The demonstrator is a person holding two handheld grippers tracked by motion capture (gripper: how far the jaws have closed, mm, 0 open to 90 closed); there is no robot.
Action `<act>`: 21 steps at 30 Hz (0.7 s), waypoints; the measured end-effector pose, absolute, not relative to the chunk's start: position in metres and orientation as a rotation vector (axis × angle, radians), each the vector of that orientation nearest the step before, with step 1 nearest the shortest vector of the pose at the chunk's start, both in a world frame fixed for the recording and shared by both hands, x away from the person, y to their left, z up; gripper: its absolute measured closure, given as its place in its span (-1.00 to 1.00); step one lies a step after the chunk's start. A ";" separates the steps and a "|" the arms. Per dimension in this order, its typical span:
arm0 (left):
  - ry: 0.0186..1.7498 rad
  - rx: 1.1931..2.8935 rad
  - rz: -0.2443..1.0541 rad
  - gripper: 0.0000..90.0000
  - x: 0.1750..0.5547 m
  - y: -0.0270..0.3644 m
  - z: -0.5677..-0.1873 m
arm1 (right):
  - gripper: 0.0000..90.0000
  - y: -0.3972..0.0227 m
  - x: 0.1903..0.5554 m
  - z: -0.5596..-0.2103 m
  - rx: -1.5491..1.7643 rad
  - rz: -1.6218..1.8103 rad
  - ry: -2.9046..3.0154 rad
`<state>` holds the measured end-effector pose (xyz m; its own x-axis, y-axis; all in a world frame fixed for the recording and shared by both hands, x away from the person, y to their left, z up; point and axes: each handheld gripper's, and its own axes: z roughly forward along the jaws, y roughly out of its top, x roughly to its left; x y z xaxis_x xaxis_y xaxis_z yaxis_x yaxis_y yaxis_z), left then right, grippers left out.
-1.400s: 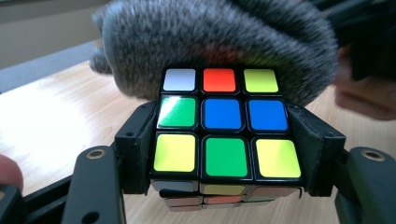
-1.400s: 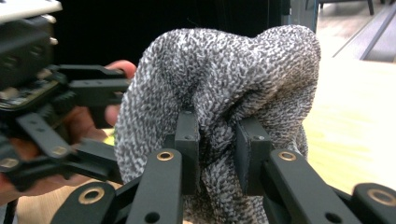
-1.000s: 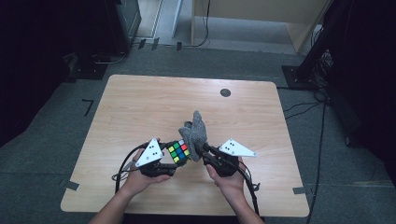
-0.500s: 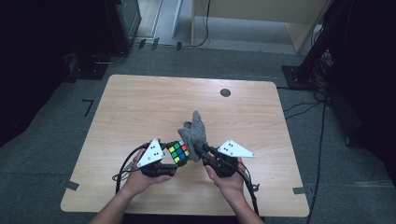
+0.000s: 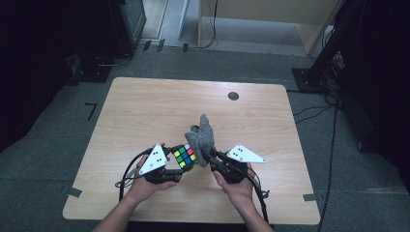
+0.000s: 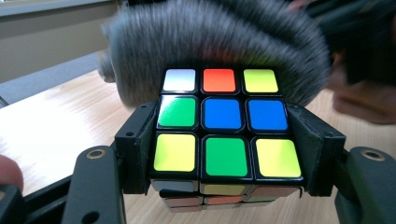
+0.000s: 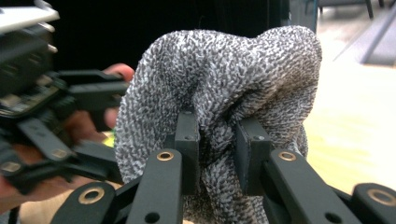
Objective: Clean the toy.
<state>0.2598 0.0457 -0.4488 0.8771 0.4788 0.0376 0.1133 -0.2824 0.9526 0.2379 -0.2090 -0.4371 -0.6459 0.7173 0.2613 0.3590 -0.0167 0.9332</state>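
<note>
Both forearms enter from the near table edge, hands side by side and close together. The left hand (image 5: 145, 179) carries the left gripper (image 5: 183, 162), its jaws set apart and clamped either side of a load. The right hand (image 5: 237, 181) carries the right gripper (image 5: 205, 153), jaws drawn nearly together, pinching its load. The two grippers angle inward, tips almost meeting.

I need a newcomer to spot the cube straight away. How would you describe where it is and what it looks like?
Start at the wooden table and go to its near edge, where two hands meet. The puzzle cube sits clamped in the left gripper, touching the grey knitted cloth held by the right gripper. Its glossy coloured squares on black set it apart from the fuzzy grey cloth.
</note>
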 end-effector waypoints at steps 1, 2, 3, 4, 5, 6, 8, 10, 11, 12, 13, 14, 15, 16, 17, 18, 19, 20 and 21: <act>0.443 1.838 0.373 -0.23 0.260 0.046 -0.448 | 0.66 -0.208 0.236 -0.435 1.113 1.713 1.965; 0.440 1.835 0.372 -0.23 0.259 0.046 -0.447 | 0.66 -0.207 0.236 -0.434 1.103 1.712 1.965; 0.439 1.834 0.372 -0.23 0.259 0.046 -0.446 | 0.66 -0.208 0.237 -0.435 1.109 1.713 1.970; 0.437 1.829 0.372 -0.23 0.258 0.047 -0.445 | 0.66 -0.208 0.238 -0.437 1.121 1.714 1.972; 0.433 1.821 0.367 -0.23 0.258 0.048 -0.445 | 0.66 -0.210 0.240 -0.441 1.136 1.715 1.976; 0.430 1.811 0.358 -0.23 0.258 0.048 -0.444 | 0.66 -0.211 0.242 -0.444 1.155 1.711 1.980; 0.428 1.806 0.351 -0.23 0.259 0.049 -0.443 | 0.66 -0.212 0.246 -0.449 1.183 1.682 1.997; 0.437 1.815 0.332 -0.23 0.260 0.048 -0.445 | 0.66 -0.213 0.246 -0.448 1.187 1.678 1.997; 0.440 1.828 0.327 -0.23 0.261 0.047 -0.446 | 0.66 -0.212 0.245 -0.446 1.180 1.680 1.991; 0.441 1.846 0.331 -0.23 0.262 0.046 -0.448 | 0.66 -0.212 0.243 -0.443 1.162 1.693 1.983; 0.443 1.866 0.336 -0.23 0.262 0.044 -0.450 | 0.66 -0.211 0.241 -0.439 1.141 1.704 1.977; 0.442 1.872 0.340 -0.23 0.261 0.043 -0.451 | 0.66 -0.209 0.238 -0.435 1.111 1.705 1.977; 0.442 1.868 0.340 -0.23 0.261 0.043 -0.450 | 0.66 -0.207 0.237 -0.434 1.097 1.697 1.979; 0.439 1.865 0.343 -0.23 0.260 0.043 -0.450 | 0.66 -0.207 0.237 -0.434 1.096 1.691 1.981; 0.436 1.858 0.347 -0.23 0.260 0.043 -0.448 | 0.66 -0.207 0.238 -0.436 1.098 1.694 1.981; 0.432 1.849 0.349 -0.23 0.259 0.044 -0.447 | 0.66 -0.208 0.240 -0.439 1.121 1.694 1.983; 0.430 1.832 0.346 -0.23 0.259 0.046 -0.445 | 0.66 -0.210 0.242 -0.443 1.145 1.690 1.987; 0.430 1.823 0.341 -0.23 0.259 0.048 -0.444 | 0.66 -0.211 0.245 -0.448 1.178 1.672 1.998; 0.432 1.821 0.341 -0.23 0.260 0.048 -0.444 | 0.66 -0.211 0.247 -0.452 1.204 1.657 2.005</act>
